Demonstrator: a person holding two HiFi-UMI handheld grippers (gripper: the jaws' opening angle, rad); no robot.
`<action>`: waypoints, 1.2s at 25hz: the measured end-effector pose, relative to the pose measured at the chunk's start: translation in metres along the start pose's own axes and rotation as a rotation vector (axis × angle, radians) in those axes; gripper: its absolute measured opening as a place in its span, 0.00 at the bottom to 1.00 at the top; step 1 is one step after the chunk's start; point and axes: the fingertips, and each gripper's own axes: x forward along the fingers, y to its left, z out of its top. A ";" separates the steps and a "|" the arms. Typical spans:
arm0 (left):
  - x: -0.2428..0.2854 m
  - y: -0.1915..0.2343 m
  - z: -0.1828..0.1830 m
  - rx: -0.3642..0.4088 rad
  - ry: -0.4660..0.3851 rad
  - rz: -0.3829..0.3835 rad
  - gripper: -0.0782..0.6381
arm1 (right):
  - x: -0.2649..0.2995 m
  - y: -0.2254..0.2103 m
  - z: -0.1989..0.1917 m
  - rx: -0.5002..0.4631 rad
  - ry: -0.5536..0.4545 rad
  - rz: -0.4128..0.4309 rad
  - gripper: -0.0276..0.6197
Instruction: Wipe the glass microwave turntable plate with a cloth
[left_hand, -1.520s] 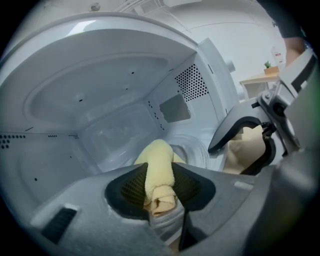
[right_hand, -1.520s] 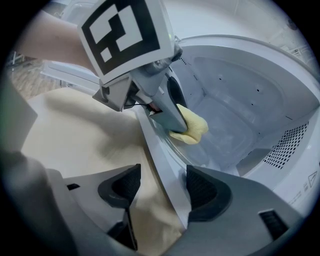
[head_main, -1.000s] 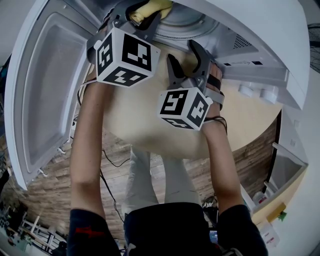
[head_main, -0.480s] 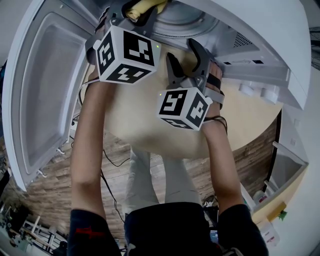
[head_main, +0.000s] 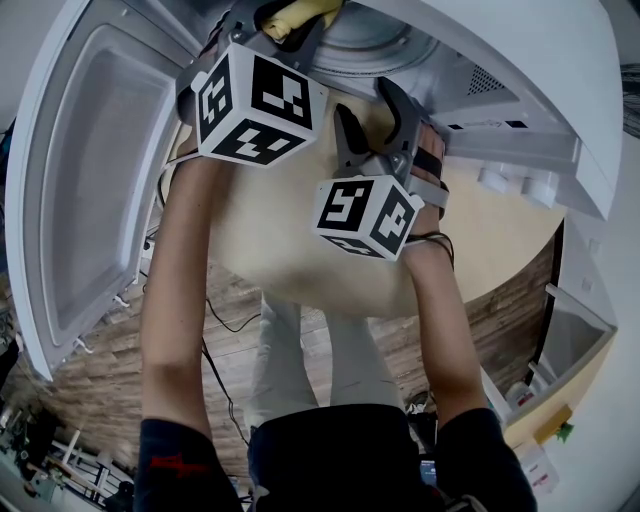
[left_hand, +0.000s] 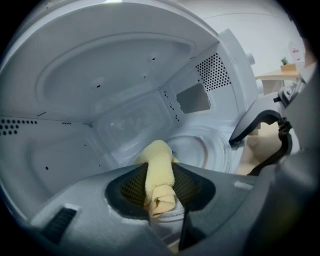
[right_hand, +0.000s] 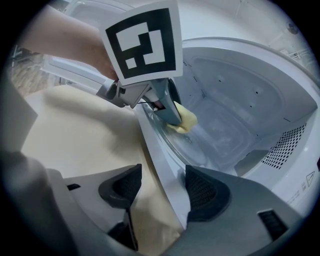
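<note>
Left gripper (left_hand: 160, 186): jaws closed on a rolled yellow cloth (left_hand: 159, 172), with the mesh pads pressing it from both sides. The free end of the roll sticks out forward past the fingertips. In the head view this gripper (head_main: 285, 30) reaches into the open microwave (head_main: 500, 60) at top centre, and only a bit of the cloth (head_main: 300, 12) shows above its marker cube.

Glass plate (left_hand: 197, 149): lies flat on the microwave floor, inside the cavity (left_hand: 100, 75), just beyond the cloth tip in the left gripper view. In the right gripper view the plate (right_hand: 187, 150) shows as a clear disc. The left gripper (right_hand: 171, 111) comes down from the left, and the cloth end (right_hand: 184, 120) sits on the plate's far-left part, near the rim (it looks like contact, but I cannot be sure).

Right gripper (right_hand: 159, 189): jaws apart, gripping nothing. The white front edge of the microwave runs up between the two pads, closer to the right pad, and bare table shows between that edge and the left pad. In the head view the right gripper (head_main: 368, 118) is low at the cavity opening, right of and nearer than the left one.

Microwave door (head_main: 90, 180): swung fully open to the left. A pale tabletop (head_main: 280, 235) carries the oven.
</note>
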 end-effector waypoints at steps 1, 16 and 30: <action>0.000 -0.001 0.001 0.002 0.001 -0.002 0.29 | 0.000 0.000 0.000 -0.001 -0.001 -0.001 0.44; 0.003 -0.036 0.023 0.074 -0.049 -0.114 0.29 | 0.000 0.000 0.000 -0.008 -0.005 -0.007 0.43; -0.005 -0.063 0.036 0.145 -0.096 -0.241 0.29 | 0.000 -0.001 -0.001 -0.013 -0.006 -0.015 0.43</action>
